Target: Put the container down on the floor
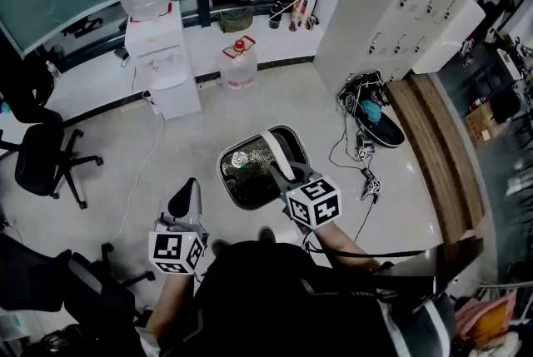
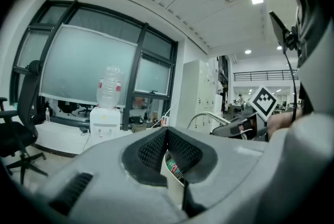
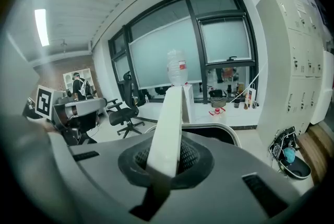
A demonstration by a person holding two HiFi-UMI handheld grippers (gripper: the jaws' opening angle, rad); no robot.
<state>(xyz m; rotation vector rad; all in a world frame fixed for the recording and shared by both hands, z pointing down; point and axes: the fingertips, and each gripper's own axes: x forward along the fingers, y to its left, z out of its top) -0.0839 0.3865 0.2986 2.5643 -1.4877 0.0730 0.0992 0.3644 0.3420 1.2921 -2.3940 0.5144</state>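
Your right gripper (image 3: 167, 161) is clamped shut on the white handle (image 3: 168, 129) of the container (image 1: 226, 180); the strip runs up between the pads, with the container's dark rim just behind it. From the head view, the container hangs from that handle (image 1: 273, 143) under your right gripper (image 1: 280, 174), in front of your feet and over the pale floor (image 1: 191, 147). The left gripper view, looking almost level, shows its rim right ahead, so it is off the ground. Its inside looks silvery, with some litter in it.

Your left gripper (image 2: 167, 137) has its pads pressed together with nothing between them. It sits (image 1: 186, 195) just left of the container, apart from it. A water dispenser (image 1: 162, 56) and a water jug (image 1: 239, 64) stand near the window wall, well beyond the container.
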